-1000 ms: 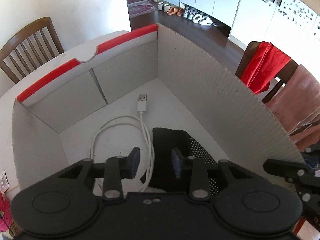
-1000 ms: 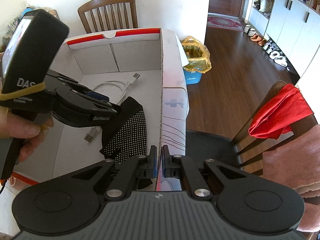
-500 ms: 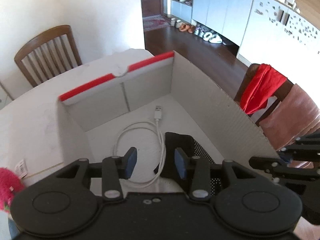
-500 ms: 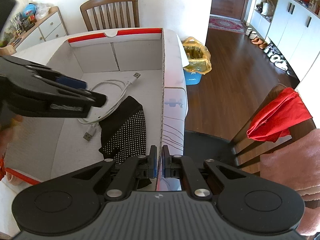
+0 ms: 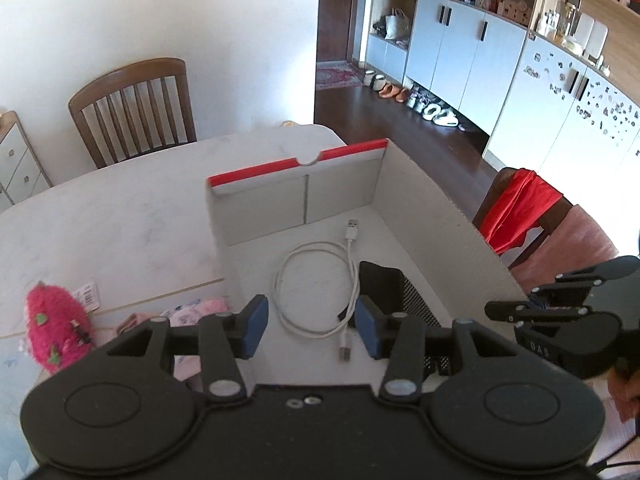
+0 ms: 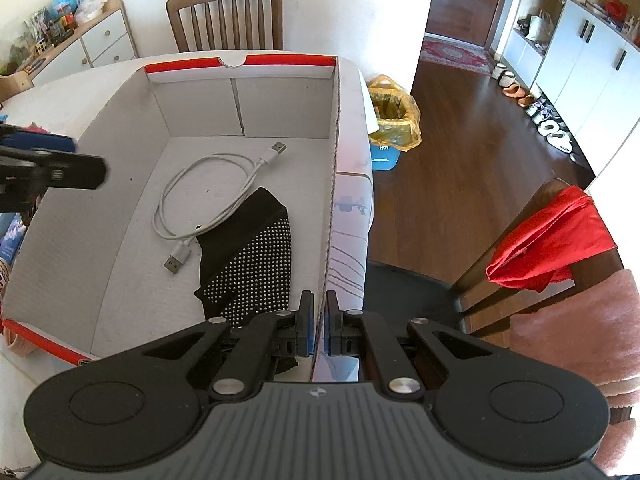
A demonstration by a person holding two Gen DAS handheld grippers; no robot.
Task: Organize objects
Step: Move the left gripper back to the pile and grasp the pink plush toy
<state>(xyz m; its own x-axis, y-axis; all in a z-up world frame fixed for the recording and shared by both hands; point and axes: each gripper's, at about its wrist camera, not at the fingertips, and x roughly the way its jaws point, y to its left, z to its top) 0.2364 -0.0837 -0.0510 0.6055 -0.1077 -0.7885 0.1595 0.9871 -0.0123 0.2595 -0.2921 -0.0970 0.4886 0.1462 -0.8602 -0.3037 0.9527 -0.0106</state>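
A white cardboard box [image 5: 448, 240] with a red rim stands on the table; it also shows in the right wrist view [image 6: 160, 128]. Inside lie a coiled white USB cable [image 5: 320, 288] [image 6: 208, 196] and a black dotted glove [image 5: 404, 300] [image 6: 252, 260]. My left gripper [image 5: 312, 326] is open and empty, held above the box's near end. My right gripper [image 6: 318, 324] is shut on the box's right wall. A pink plush toy [image 5: 54, 326] lies on the table left of the box.
A pink packet [image 5: 192, 310] lies by the box's left wall. Wooden chairs stand at the table's far side [image 5: 136, 108] and at the right with red cloth [image 5: 516, 212]. A yellow bag in a bin [image 6: 394, 116] sits on the floor.
My left gripper has risen and pulled back out of the box, with its jaws wider. The right gripper has stayed clamped on the box wall.
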